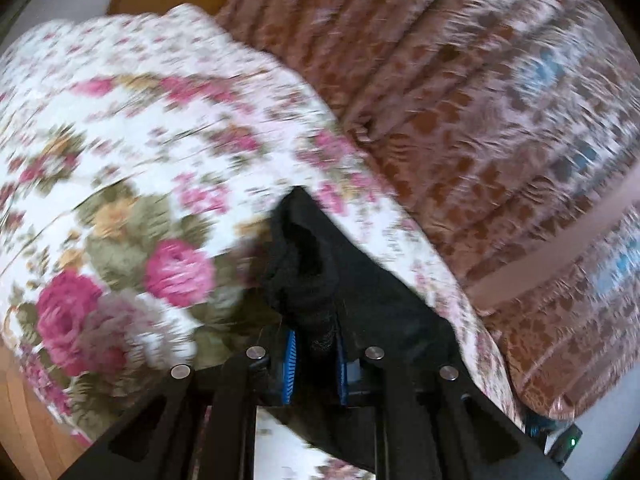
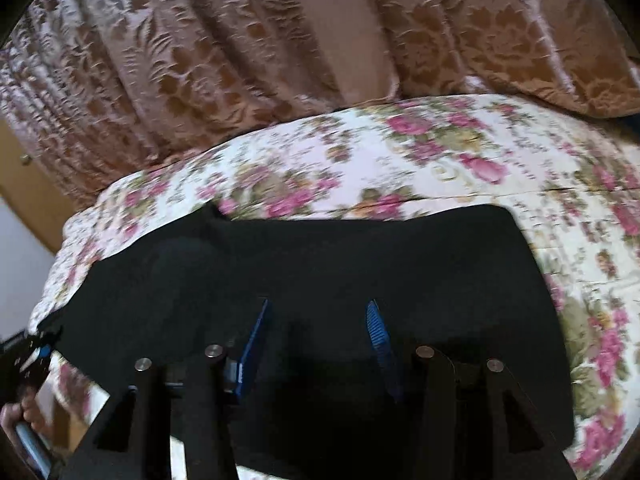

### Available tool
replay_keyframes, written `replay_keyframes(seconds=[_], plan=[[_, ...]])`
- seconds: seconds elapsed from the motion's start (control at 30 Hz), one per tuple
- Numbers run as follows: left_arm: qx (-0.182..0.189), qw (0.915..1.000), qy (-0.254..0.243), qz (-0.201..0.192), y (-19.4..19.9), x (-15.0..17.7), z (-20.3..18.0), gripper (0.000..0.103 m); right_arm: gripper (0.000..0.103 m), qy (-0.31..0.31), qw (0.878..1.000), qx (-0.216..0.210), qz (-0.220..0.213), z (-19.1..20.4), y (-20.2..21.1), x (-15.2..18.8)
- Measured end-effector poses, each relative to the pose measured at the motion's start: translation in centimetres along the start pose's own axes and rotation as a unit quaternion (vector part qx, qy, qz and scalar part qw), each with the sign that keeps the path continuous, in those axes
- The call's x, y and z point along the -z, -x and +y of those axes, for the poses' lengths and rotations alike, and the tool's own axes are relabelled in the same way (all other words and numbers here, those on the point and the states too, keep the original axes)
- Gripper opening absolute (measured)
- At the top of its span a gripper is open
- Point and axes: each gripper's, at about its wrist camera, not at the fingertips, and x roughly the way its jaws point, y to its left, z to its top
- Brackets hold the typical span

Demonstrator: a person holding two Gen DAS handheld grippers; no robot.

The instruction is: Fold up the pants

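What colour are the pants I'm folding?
Plain black pants, no visible pattern, lying on the floral bedspread. Best seen in the right wrist view.

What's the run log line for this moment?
left gripper: shut on black pants | right gripper: open over pants | surface: floral bedspread

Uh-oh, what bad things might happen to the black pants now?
1. Only the left gripper pinches the black pants, on a small bunched bit, so the cloth might slip out.
2. The right gripper is open above the pants; with one side lifted, the fold may come out crooked.
3. The pants lie near the edge of the flowery bedspread, so a hard tug could drag them off.
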Motion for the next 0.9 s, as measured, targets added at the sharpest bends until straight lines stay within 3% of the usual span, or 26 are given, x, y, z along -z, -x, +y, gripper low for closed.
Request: replay_keyframes(seconds=[0.23,0.3,0.4,0.5,0.63,0.73,0.83,0.9], plan=[[0.058,0.9919,-0.113,0.000,0.4,1.5,-7.8,0.014,0.056,0.027,0.998,-0.054,0.000,2.4,0.7,0.4],[0.082,0.9866,-0.141,0.011,-0.1,2.4,-10.1,0.014,0.056,0.028,0.998,-0.056,0.006,2.6,0.6,0.5],[0.093,0.9760,-0.195,0.027,-0.9,4.7,-13.3,0.014,0.057,0.019,0.995,-0.096,0.011,2.6,0.7,0.5],[0.103,0.9653,-0.236,0.043,-1.3,7.1,-15.3,0.014,0.063,0.000,0.985,-0.170,0.022,2.3,0.8,0.3],[0.104,0.9563,-0.267,0.059,-1.7,9.2,-16.4,0.014,0.065,-0.013,0.971,-0.234,0.036,2.9,0.6,-0.1],[0.108,0.9519,-0.280,0.063,-1.8,10.0,-16.8,0.014,0.067,-0.030,0.952,-0.297,0.059,3.8,0.0,-0.8],[0.109,0.9454,-0.299,0.068,-1.6,11.0,-17.5,0.014,0.069,-0.030,0.935,-0.344,0.085,5.9,-0.8,-1.8],[0.113,0.9410,-0.312,0.067,-1.1,11.6,-17.8,0.014,0.070,-0.019,0.931,-0.353,0.094,7.7,-1.5,-2.5]])
